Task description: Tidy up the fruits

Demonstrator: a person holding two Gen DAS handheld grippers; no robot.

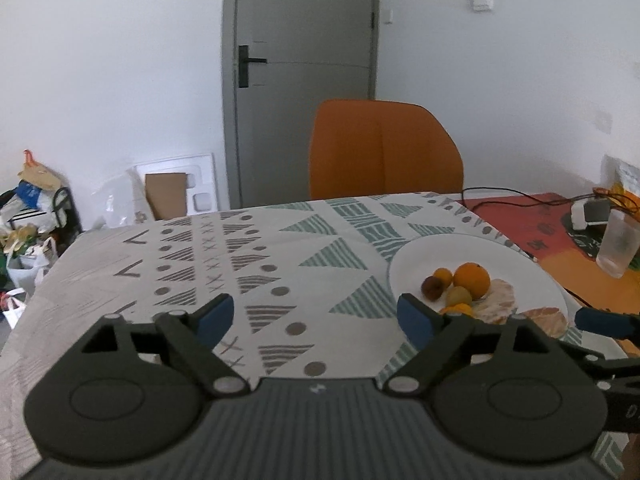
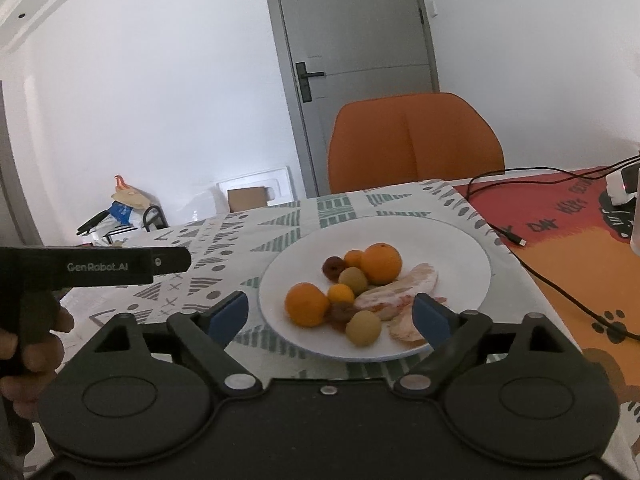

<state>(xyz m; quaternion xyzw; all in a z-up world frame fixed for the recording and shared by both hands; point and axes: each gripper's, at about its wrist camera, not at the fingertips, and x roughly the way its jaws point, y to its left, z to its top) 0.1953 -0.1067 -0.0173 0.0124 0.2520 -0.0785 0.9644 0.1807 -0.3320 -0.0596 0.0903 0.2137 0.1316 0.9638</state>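
while both sets of jaws stand wide apart and hold nothing, the left gripper [image 1: 316, 316] hangs over the patterned tablecloth [image 1: 224, 264] and the right gripper [image 2: 332, 312] over the near rim of the round white plate [image 2: 460, 248] of mixed fruits [image 2: 360, 288]; beyond, an orange chair [image 2: 412, 140].

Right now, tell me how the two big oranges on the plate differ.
The far orange sits at the back of the white plate and touches the pale peeled segments; the near orange sits at the front left, away from them. The far orange looks a little bigger. Both are round, unpeeled and orange.
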